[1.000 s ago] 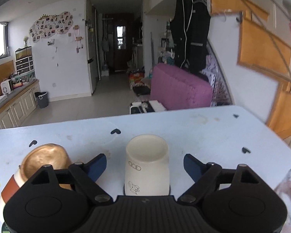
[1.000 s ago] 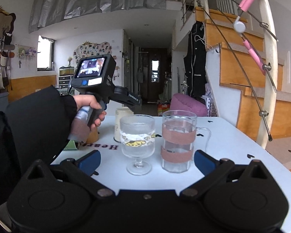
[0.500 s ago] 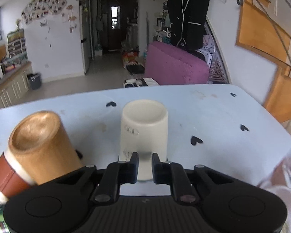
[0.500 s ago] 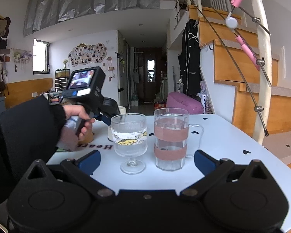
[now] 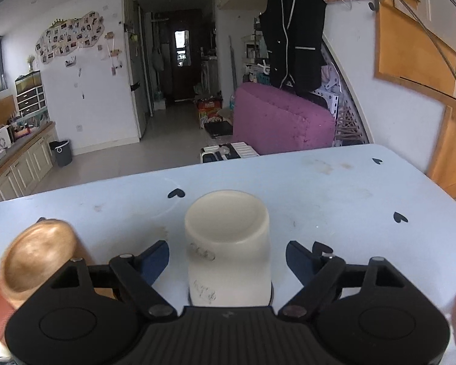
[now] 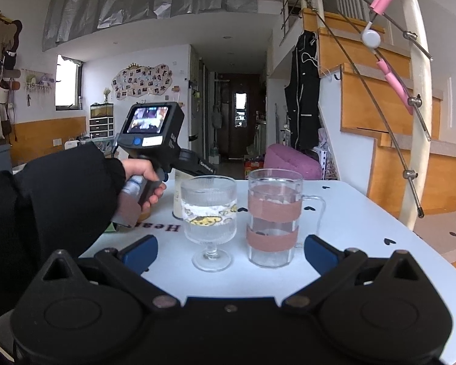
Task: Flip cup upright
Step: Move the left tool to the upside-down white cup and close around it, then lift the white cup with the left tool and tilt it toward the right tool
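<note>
Since my left gripper (image 5: 227, 255) is wide around the upside-down cup (image 5: 228, 243), I should squeeze its middle gently; my right gripper (image 6: 229, 251) waits wide.

Your cup (image 5: 228, 243) is cream ceramic, standing upside down on the pale blue table (image 5: 334, 188), base facing up, faint printed markings on its near wall.

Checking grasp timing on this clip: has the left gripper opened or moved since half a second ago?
Yes. The left gripper has reopened, its blue pads now apart on either side of the cream cup, which stands upside down on the table.
</note>
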`<control>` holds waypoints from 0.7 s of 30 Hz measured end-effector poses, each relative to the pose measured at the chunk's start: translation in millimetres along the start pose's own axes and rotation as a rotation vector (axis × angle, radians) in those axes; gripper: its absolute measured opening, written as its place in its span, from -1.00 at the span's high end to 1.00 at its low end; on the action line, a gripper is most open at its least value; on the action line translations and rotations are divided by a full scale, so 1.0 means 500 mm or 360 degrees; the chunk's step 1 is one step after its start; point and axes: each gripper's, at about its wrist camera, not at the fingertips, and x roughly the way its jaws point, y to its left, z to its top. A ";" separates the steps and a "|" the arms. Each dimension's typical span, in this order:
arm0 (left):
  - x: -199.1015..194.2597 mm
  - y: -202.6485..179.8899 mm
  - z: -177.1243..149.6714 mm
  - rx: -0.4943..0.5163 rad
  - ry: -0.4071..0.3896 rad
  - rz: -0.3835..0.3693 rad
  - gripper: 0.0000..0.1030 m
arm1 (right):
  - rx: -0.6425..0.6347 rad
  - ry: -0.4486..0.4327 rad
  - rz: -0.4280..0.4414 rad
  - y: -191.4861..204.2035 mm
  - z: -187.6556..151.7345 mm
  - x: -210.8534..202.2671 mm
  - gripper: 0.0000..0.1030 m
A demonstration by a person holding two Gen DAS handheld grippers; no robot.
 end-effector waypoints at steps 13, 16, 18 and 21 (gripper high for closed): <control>-0.020 0.019 -0.039 -0.0031 0.0039 -0.0031 -0.29 | 0.0025 0.0009 -0.0023 -0.015 -0.002 0.005 -1.00; -0.058 0.027 -0.069 -0.0013 0.0027 -0.0054 -0.29 | 0.0023 0.0005 -0.0017 -0.011 0.000 0.004 -1.00; -0.087 0.034 -0.091 0.0001 0.0021 -0.0069 -0.29 | 0.0021 0.0004 -0.0013 -0.007 0.002 0.004 -1.00; -0.131 0.040 -0.124 0.0033 0.0017 -0.0096 -0.29 | 0.0018 -0.0001 -0.0003 -0.001 0.004 0.005 -1.00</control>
